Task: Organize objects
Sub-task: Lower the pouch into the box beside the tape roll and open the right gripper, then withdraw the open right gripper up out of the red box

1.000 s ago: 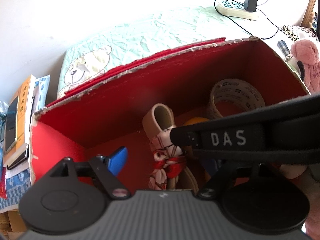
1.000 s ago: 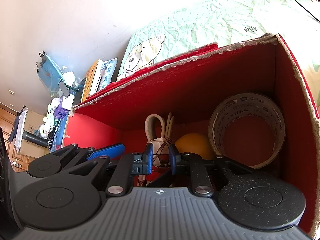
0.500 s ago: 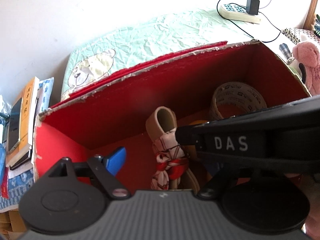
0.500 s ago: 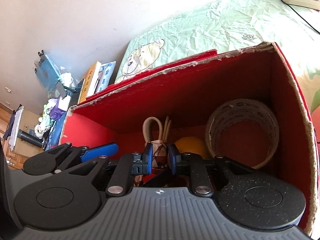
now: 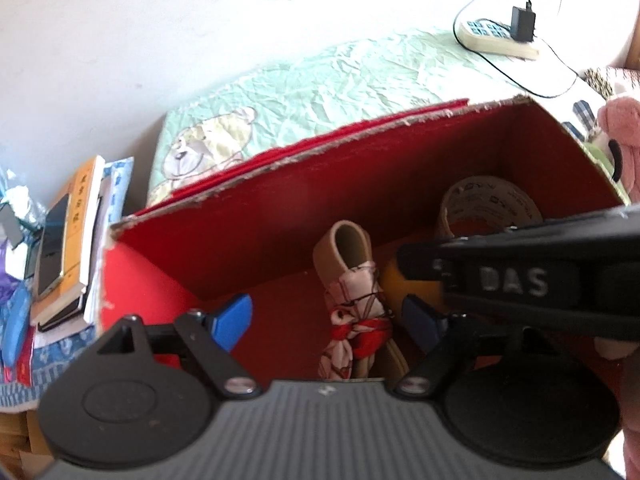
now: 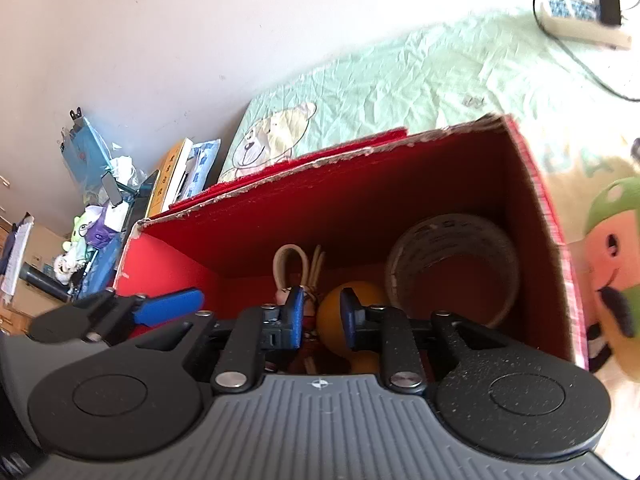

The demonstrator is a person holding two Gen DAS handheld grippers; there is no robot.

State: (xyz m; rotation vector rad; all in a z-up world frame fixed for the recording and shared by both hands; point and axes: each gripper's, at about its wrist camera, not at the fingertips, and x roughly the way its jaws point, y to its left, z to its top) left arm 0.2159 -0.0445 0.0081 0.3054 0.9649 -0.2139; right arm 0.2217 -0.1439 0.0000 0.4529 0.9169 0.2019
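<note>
Biggest thing under me is the pale green bedspread [image 6: 420, 80] with its bear print, and sitting on it, the red cardboard box [image 5: 280, 216], open at the top, both my tools angled down into it. Against the box's right wall leans the tape roll [image 6: 452, 268], standing on its edge. Left of that, the beige strap with a red-and-white scarf knotted round it [image 5: 356, 312] lies across the floor of the box, propped toward the back wall. Tucked between strap and tape is the small yellow ball [image 6: 340, 316], resting on the bottom.

My left gripper [image 5: 332, 320] hangs wide apart over the scarf bundle, pads touching nothing. My right gripper [image 6: 320, 316] is spreading its jaws right now; the ball and the scarf knot show through the gap, though whether they sit between the pads or just beyond them I can't quite tell from here. Nothing looks pinched.
</note>
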